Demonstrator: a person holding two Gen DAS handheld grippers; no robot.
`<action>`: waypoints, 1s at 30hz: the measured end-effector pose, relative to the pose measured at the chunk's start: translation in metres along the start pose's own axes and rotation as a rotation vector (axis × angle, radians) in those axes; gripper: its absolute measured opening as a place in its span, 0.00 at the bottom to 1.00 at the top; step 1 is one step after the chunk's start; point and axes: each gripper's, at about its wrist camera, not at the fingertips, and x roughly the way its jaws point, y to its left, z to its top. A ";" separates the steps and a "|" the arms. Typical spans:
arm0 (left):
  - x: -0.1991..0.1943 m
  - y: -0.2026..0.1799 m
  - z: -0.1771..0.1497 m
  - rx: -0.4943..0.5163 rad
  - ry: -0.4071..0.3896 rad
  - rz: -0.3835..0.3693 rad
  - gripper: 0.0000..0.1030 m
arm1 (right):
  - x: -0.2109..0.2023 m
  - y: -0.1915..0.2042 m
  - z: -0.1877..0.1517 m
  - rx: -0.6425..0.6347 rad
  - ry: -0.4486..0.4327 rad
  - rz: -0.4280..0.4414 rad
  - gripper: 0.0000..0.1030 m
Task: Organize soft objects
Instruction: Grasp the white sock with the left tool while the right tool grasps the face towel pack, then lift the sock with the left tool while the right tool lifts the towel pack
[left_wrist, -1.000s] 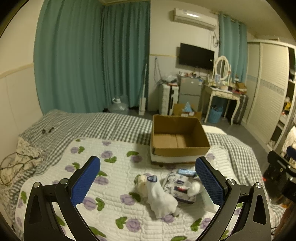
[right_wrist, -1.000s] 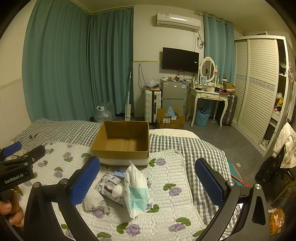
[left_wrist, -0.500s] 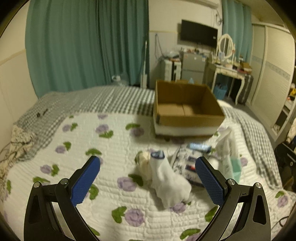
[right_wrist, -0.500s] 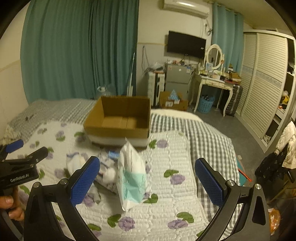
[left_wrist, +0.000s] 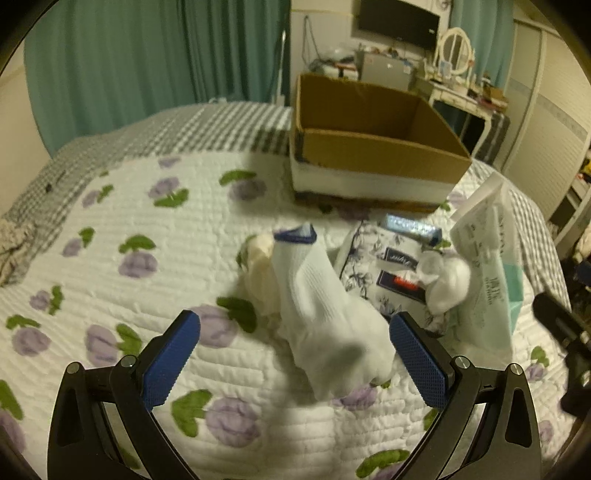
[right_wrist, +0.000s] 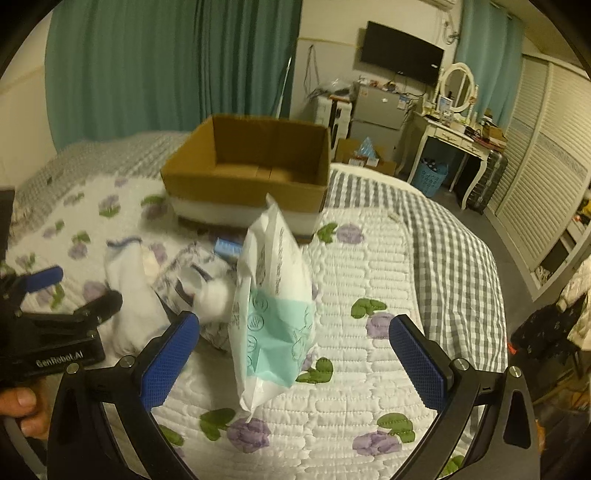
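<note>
A white sock with a blue cuff (left_wrist: 325, 306) lies on the flowered quilt, over a cream cloth (left_wrist: 258, 266). My left gripper (left_wrist: 293, 363) is open, its jaws either side of the sock's toe end. Beside it lie a floral tissue pack (left_wrist: 384, 266), a balled white sock (left_wrist: 447, 280) and a white and teal plastic pack (left_wrist: 487, 273). My right gripper (right_wrist: 293, 363) is open, straddling the plastic pack (right_wrist: 273, 306) from just in front of it. An open, empty cardboard box (right_wrist: 251, 173) sits behind the pile.
The bed's checked blanket (right_wrist: 443, 236) runs along the right and far sides. A dressing table (right_wrist: 454, 136), a blue basket (right_wrist: 428, 179) and a wardrobe (right_wrist: 535, 166) stand beyond the bed. Teal curtains (left_wrist: 147, 66) hang behind.
Both grippers have moved down and forward toward the pile. The sock and the plastic pack now sit between the open jaws. Nothing has been gripped.
</note>
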 end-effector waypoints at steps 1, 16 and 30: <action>0.003 -0.001 0.000 -0.004 0.007 -0.002 1.00 | 0.004 0.002 -0.001 -0.012 0.009 -0.004 1.00; 0.052 -0.017 -0.006 -0.024 0.052 -0.016 0.97 | 0.071 0.012 -0.022 -0.048 0.141 0.023 1.00; 0.023 -0.017 -0.013 0.036 0.001 -0.060 0.51 | 0.055 0.016 -0.028 -0.049 0.132 0.076 0.36</action>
